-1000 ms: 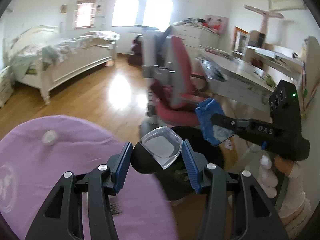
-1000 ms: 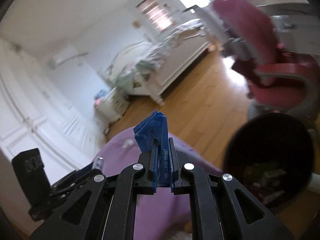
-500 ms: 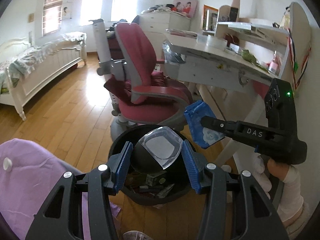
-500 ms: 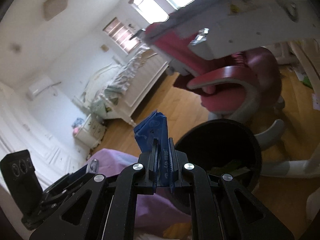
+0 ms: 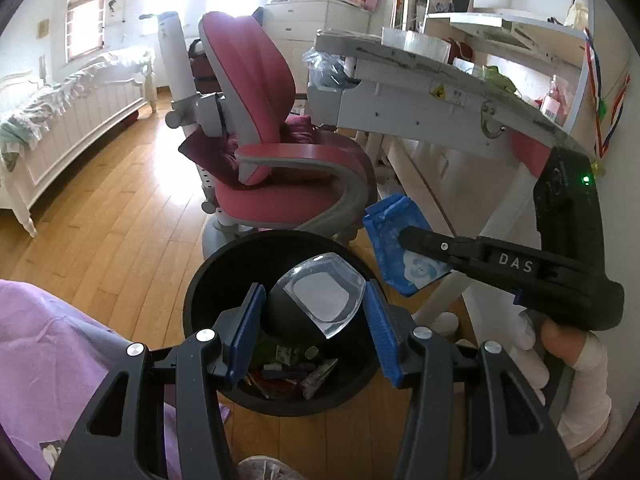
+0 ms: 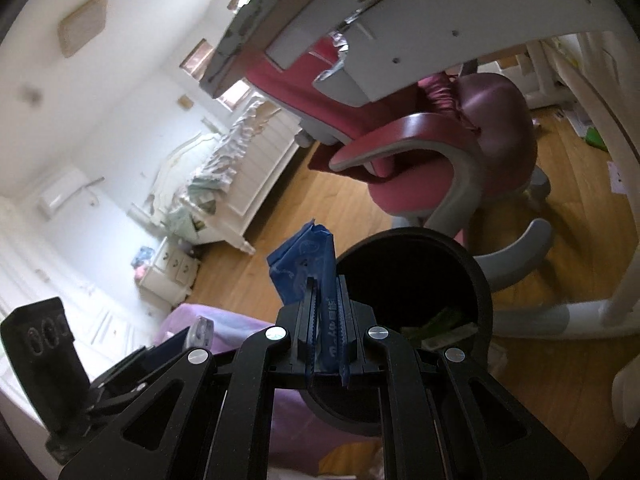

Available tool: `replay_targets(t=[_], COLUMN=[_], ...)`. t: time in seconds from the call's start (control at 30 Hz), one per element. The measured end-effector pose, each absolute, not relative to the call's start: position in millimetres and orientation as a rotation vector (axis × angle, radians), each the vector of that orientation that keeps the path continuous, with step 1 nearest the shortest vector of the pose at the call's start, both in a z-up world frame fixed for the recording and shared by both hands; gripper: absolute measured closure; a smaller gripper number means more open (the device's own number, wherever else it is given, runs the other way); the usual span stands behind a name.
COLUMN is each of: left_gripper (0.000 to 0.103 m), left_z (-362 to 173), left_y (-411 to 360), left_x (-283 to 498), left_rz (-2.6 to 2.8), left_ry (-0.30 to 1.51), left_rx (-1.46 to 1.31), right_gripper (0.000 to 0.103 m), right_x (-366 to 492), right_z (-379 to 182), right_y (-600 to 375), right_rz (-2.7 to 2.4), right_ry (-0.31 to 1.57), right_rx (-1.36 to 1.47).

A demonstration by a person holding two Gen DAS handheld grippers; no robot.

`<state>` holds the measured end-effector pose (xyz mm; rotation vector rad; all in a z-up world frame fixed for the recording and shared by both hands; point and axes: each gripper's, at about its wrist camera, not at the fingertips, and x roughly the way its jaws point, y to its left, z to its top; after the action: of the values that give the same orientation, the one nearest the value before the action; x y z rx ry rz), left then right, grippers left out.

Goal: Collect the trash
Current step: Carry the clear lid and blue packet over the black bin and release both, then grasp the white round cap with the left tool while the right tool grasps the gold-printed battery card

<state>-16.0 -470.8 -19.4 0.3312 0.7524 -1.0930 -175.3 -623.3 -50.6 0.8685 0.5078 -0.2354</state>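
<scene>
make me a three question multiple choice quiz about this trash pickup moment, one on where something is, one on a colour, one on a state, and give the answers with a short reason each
1. Where is the clear plastic cup held by the left gripper?
A. On the bed
B. Over the open black trash bin
C. On the desk

2. What colour is the wrapper in the right gripper?
A. Blue
B. Yellow
C. Red

3. What state is the trash bin in?
A. Lidded and shut
B. Tipped on its side
C. Upright, open, with litter at the bottom

Answers:
1. B, the left wrist view shows the cup between the fingers with the bin's mouth right behind and below it.
2. A, both views show a blue wrapper pinched in the closed fingers.
3. C, the rim faces up and scraps lie inside.
</scene>
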Motion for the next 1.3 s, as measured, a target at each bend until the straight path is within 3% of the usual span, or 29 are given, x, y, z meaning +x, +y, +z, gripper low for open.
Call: replay_targets(t=[0.2,0.27,0.33,0.4,0.43,0.5,0.67,0.73,0.9,1.0,1.17,1.3], left_gripper=[0.051,0.048,0.029,0.027,0.025,0.02,0.019,0.013,0.013,0.013,0.013,0.014], left_z=[-23.0,-22.9,-19.8,-15.7,-13.5,-9.5,-0.8,0.5,-2.8,-9.0,-29.6,-47.6], left_y=[-480.8,-482.5,-479.8,-473.2,-470.4,-461.1,-424.9,-400.3,-314.5,-253.9,-200.2,-190.5], left_x=[-12.5,-9.9,-7.7,-7.2,-6.6,-4.0,15.4,32.6,100.8,147.5,205.1,233.9], left_rz=[-1.076,-1.058,-1.042,-1.034,-1.03,-1.008,-0.943,-0.878,-0.646,-0.514,-0.391,-0.367], left_ry=[0.763,0.774,0.768,0.741,0.736,0.726,0.711,0.709,0.76,0.781,0.848,0.871], left_rx=[0.336,0.335,0.321,0.307,0.307,0.304,0.277,0.261,0.132,0.049,0.028,0.096], right_gripper=[0.093,0.087,0.063,0.044,0.042,0.042,0.042,0.042,0.042,0.025,0.025,0.016], right_x=[-176.0,-176.3,-177.5,-179.7,-180.9,-180.1,-165.5,-156.3,-118.0,-89.6,-35.8,-0.7], right_z=[-56.9,-59.4,-61.4,-62.5,-62.1,-60.9,-56.6,-54.3,-46.9,-41.8,-27.5,-23.1], right_y=[-625.4,-627.7,-628.6,-628.5,-628.0,-625.4,-607.6,-597.8,-550.6,-510.6,-422.9,-348.2], right_rz=[-0.257,-0.269,-0.282,-0.299,-0.307,-0.31,-0.27,-0.241,-0.08,0.054,0.309,0.494], right_ry=[0.515,0.519,0.524,0.52,0.515,0.519,0.55,0.568,0.64,0.695,0.778,0.818], right_rx=[0.89,0.903,0.914,0.922,0.923,0.919,0.882,0.852,0.743,0.65,0.387,0.059])
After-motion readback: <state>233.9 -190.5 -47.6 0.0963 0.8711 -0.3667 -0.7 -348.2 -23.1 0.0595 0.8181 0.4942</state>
